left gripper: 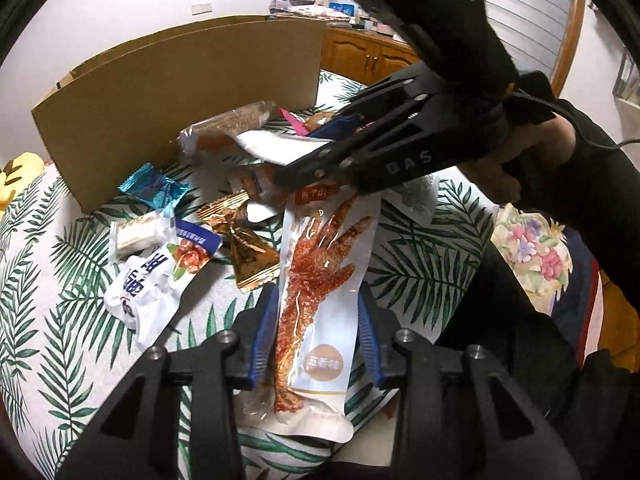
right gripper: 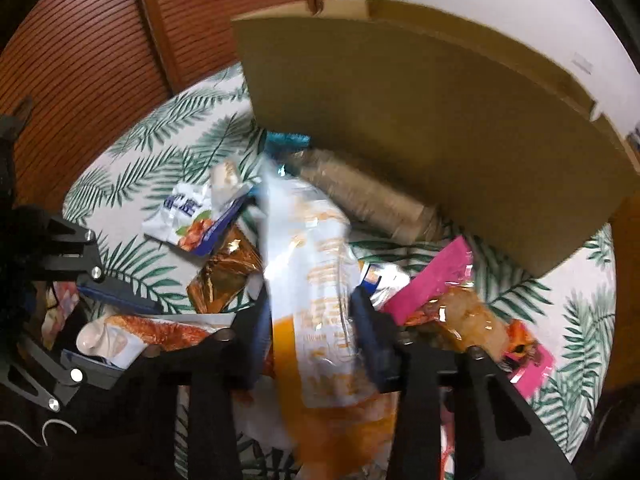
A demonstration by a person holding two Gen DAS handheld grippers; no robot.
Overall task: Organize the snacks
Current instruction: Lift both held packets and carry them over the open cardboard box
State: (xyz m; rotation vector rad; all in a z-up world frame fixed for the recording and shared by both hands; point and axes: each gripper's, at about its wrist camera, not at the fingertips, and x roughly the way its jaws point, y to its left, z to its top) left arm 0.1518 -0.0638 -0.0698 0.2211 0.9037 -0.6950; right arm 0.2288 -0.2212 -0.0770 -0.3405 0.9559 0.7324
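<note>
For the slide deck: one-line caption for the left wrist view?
Left tool grips a chicken-foot snack pouch while the right tool pinches a white packet beside the cardboard box.

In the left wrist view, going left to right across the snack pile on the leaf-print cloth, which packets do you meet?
White-and-blue crumpled snack pouch → gold foil candy wrapper → long clear-and-white chicken-foot packet, sitting between the left hand-held gripper pads.
</note>
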